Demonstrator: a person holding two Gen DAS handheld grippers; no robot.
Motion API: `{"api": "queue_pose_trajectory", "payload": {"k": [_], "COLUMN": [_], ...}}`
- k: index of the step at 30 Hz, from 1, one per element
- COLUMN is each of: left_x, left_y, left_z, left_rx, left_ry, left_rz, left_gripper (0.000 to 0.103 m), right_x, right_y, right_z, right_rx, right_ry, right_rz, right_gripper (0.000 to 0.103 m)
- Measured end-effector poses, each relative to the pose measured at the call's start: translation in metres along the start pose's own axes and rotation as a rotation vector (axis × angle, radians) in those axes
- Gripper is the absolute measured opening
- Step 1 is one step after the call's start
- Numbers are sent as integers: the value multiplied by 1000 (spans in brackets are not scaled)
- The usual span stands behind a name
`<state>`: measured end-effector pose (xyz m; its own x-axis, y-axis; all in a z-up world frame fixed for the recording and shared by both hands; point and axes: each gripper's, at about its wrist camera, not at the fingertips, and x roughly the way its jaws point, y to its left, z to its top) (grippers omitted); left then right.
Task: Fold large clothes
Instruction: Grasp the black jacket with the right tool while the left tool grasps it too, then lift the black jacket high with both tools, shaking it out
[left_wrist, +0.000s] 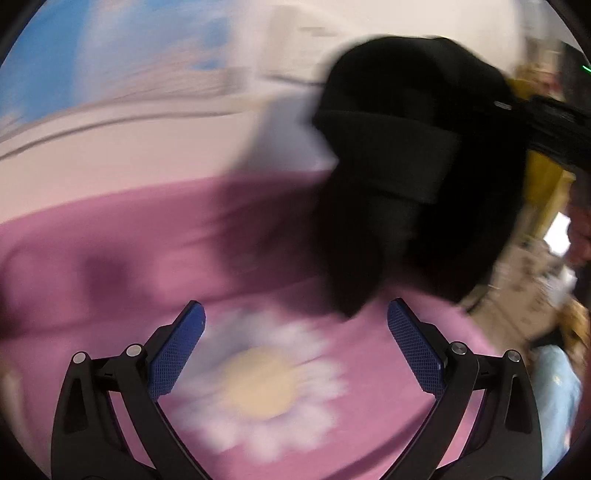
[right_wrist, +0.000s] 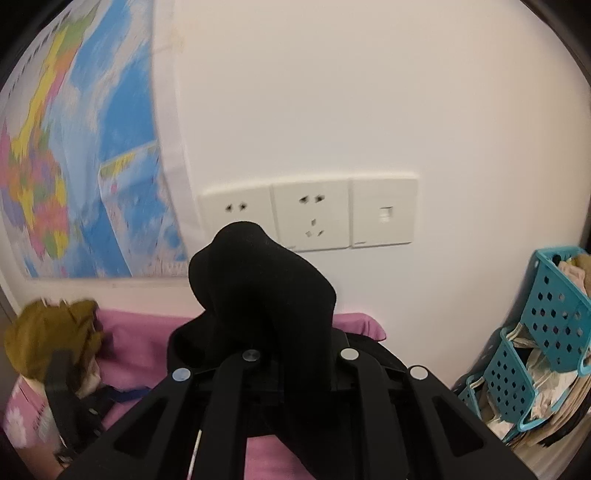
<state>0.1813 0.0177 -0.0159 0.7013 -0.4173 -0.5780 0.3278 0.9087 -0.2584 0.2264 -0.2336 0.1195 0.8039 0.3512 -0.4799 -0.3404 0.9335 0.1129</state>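
A black garment (left_wrist: 410, 177) hangs in the air at the right of the left wrist view, held up by my right gripper (left_wrist: 554, 125) at the right edge. In the right wrist view the same black garment (right_wrist: 266, 295) bulges up over my right gripper (right_wrist: 273, 369), whose jaws are shut on it; the fingertips are hidden by the cloth. My left gripper (left_wrist: 295, 325) is open and empty, with blue pads (left_wrist: 177, 354), above a pink cloth with a white daisy print (left_wrist: 266, 387). The left wrist view is blurred by motion.
A pink sheet (right_wrist: 140, 343) covers the surface against a white wall with sockets (right_wrist: 310, 214) and a map poster (right_wrist: 74, 147). Teal baskets (right_wrist: 546, 332) stuffed with items stand at the right. The gloved hand with the other gripper (right_wrist: 62, 354) is at the left.
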Motion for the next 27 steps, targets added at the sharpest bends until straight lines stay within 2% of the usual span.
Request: {"api": "queue_pose_trajectory", "payload": {"k": [3, 5, 6, 8, 10, 12, 14, 15, 18, 21, 23, 24, 25, 26, 27], "left_x": [23, 44, 56, 67, 71, 68, 56, 48, 47, 65, 64, 69, 77, 86, 97], "left_y": [-26, -35, -34, -28, -26, -25, -15, -11, -3, -4, -23, -31, -32, -28, -20], "left_z": [6, 10, 13, 18, 22, 26, 22, 18, 13, 23, 26, 29, 35, 41, 50], "left_rx": [96, 137, 127, 76, 49, 38, 36, 49, 64, 86, 109, 120, 118, 103, 64], "left_ry": [-5, 3, 26, 61, 61, 65, 49, 20, 40, 74, 77, 85, 96, 123, 165], "left_rz": [-61, -16, -20, -74, -99, -157, -241, -242, -266, -232, -184, -149, -116, -69, -58], "left_gripper": [98, 97, 97, 88, 82, 84, 93, 98, 97, 97, 94, 86, 57, 18, 6], "right_x": [-8, -12, -14, -17, -22, -25, -28, -29, -32, -34, -37, -40, -45, -48, -54], "right_y": [-11, -16, -22, -30, -38, -42, -49, -52, -56, -54, -52, -51, -51, -52, -55], "right_z": [0, 1, 1, 2, 5, 9, 12, 12, 14, 16, 18, 19, 22, 23, 26], "right_rx": [20, 26, 39, 55, 72, 78, 91, 99, 98, 86, 76, 73, 62, 60, 65], "right_ry": [-13, -28, -35, -45, -59, -68, -79, -81, -86, -94, -102, -109, -123, -131, -141], "right_rz": [7, 2, 2, 0, -2, -13, -10, -11, 3, 11, 13, 14, 7, 4, -2], "right_gripper": [11, 10, 10, 10, 10, 10, 10, 10, 10, 10, 9, 9, 9, 9, 9]}}
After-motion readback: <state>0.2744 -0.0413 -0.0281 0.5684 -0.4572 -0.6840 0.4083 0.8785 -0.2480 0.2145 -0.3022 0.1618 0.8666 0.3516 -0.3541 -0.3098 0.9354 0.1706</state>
